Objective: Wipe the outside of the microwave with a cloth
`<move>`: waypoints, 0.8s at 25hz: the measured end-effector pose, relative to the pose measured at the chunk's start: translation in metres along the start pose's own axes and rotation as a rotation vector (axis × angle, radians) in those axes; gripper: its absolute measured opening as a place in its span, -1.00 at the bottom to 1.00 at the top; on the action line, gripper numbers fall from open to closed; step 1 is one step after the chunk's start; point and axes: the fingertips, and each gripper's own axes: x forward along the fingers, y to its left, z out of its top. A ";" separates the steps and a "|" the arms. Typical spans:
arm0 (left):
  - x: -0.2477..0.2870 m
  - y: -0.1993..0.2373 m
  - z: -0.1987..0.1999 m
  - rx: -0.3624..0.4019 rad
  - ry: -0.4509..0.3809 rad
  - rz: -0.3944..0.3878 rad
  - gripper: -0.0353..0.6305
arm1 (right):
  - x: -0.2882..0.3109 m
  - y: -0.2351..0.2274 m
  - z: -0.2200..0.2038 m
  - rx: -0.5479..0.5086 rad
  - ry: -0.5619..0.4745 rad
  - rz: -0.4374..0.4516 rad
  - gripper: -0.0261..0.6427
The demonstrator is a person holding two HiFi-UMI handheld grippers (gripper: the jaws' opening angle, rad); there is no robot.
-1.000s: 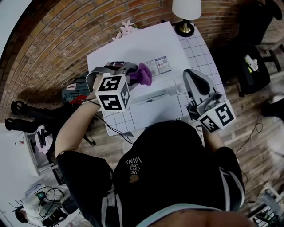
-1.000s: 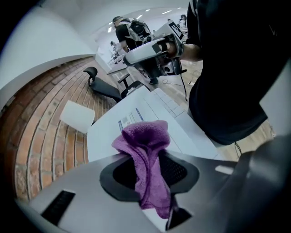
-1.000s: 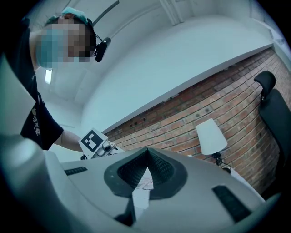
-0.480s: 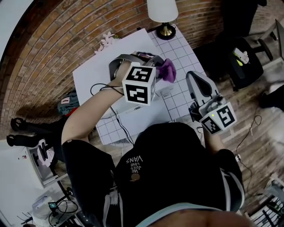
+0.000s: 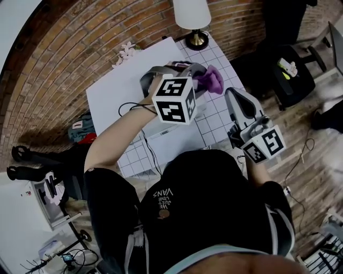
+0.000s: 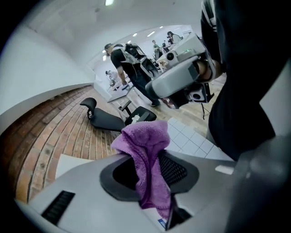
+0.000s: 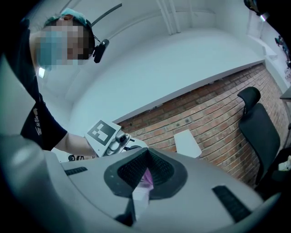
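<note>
**Cloth clamped at the microwave's right side**

The left gripper [image 5: 198, 80] is closed on a purple cloth [image 5: 212, 80], which bunches above its jaws and hangs down between them. It holds the cloth over the tiled table [image 5: 217, 56], just off the right end of the white microwave [image 5: 123, 85]. No view shows whether the cloth touches the microwave's side. The right gripper [image 5: 234, 99] has its jaws together with nothing between them. It hovers near the table's right edge, just beside the cloth. A lamp [image 5: 192, 13] stands at the table's back corner.
</note>
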 end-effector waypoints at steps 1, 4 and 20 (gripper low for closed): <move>-0.005 0.002 -0.001 -0.031 -0.024 0.025 -0.51 | 0.003 0.005 0.000 -0.004 0.000 0.008 -0.94; -0.029 0.005 -0.010 -0.133 -0.099 0.090 -0.51 | 0.015 0.023 -0.002 -0.013 0.004 0.035 -0.94; -0.247 -0.075 -0.165 -0.643 -0.317 0.534 -0.51 | 0.112 0.212 -0.054 -0.012 0.092 0.345 -0.94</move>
